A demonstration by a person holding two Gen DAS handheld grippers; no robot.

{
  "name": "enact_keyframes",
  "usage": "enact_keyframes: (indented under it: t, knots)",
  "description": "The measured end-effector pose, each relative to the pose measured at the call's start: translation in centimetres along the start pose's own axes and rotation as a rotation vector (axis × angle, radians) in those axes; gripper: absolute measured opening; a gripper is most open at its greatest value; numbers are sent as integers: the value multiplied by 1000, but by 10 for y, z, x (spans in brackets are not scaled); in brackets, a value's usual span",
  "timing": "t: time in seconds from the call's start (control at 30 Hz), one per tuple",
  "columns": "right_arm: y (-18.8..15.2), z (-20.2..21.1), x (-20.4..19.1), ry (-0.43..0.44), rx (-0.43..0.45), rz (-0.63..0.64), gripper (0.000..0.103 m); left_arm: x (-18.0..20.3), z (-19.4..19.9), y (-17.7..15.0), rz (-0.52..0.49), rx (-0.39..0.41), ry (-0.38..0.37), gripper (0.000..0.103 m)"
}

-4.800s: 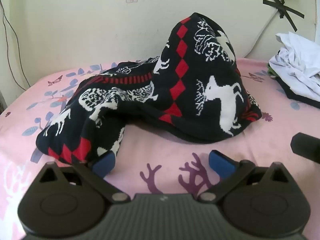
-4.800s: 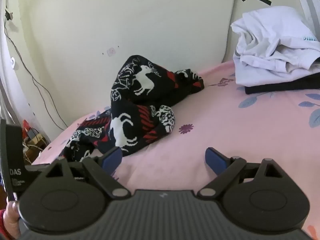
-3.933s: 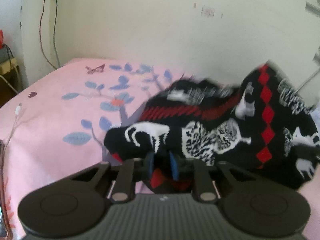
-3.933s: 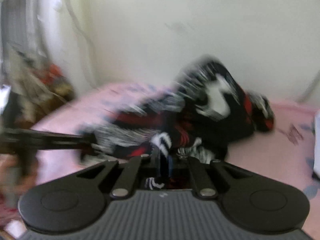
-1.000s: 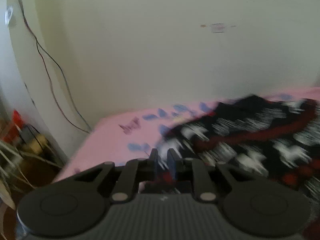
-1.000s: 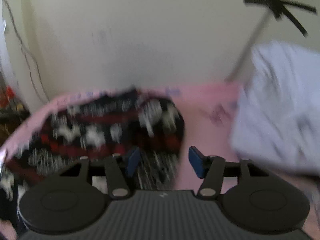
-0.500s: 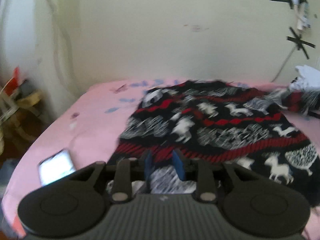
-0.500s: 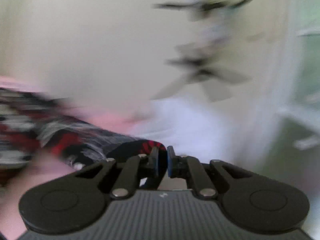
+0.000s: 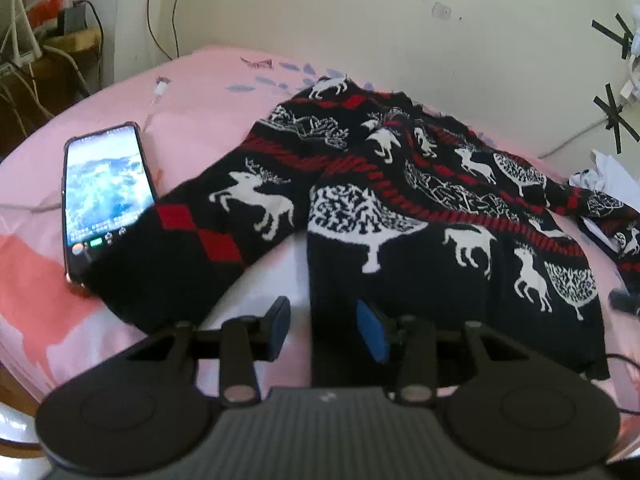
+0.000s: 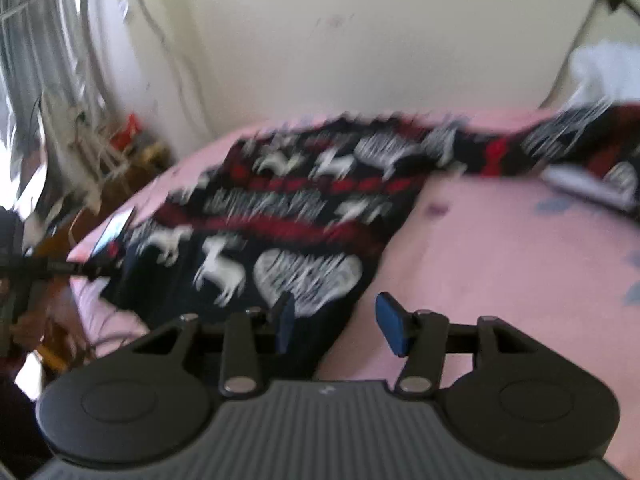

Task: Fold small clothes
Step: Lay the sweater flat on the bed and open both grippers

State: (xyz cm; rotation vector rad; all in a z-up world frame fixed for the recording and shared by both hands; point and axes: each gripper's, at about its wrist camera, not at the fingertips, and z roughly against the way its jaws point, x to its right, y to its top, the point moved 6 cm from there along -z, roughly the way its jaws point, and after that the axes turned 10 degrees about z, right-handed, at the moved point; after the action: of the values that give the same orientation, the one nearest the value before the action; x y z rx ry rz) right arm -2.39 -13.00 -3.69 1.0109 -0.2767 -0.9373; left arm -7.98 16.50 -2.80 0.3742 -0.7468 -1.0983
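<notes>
Black sweater (image 9: 420, 208) with white reindeer and red bands, spread nearly flat across the pink bedsheet (image 9: 192, 92), hem toward the near edge, one sleeve (image 9: 192, 236) angled out to the near left and overlapping the corner of a lit phone (image 9: 105, 184). Left gripper (image 9: 324, 328) released, jaws just opened, hem's near left corner lying between the blue pads (image 9: 372, 336) without being pressed. Right gripper (image 10: 336, 328) also released, jaws just opened, hem's near right corner under the gap, nothing clamped; right view blurred. White clothes (image 9: 608, 176) piled at the far right, other sleeve (image 9: 600, 216) reaching toward them. Taped cables (image 9: 612, 108) on the wall beyond.
</notes>
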Motion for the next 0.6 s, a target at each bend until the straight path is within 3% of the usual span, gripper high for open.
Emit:
enact_keyframes:
  t: [0.03,0.07,0.1,0.17,0.33,0.47,0.53,0.57,0.6]
  knots:
    - [-1,-7,-2,20,-12,-13,46,5,-1,-3,-11,2,-3,35]
    - [-3,-13,-5,45,-31,-26,30,8,0,-5,-15,2,-13,15]
    - [-2,-18,-9,65,-47,-25,16,10,0,-7,-14,-2,-23,7]
    - [2,-15,-17,29,-54,25,1,14,4,-10,-37,15,-13,6]
    - [21,33,-3,-9,-35,42,0,8,45,-16,-73,52,-58,5]
    - [4,53,-2,37,-180,104,0,0,62,-26,-115,16,-65,10]
    - [4,54,13,-69,-200,113,1,-8,60,-22,-109,20,-27,16]
    - [8,54,22,-110,-178,84,2,-14,58,-17,-90,35,-1,23]
    - [15,54,34,-145,-141,29,2,-21,57,-9,-49,48,24,24]
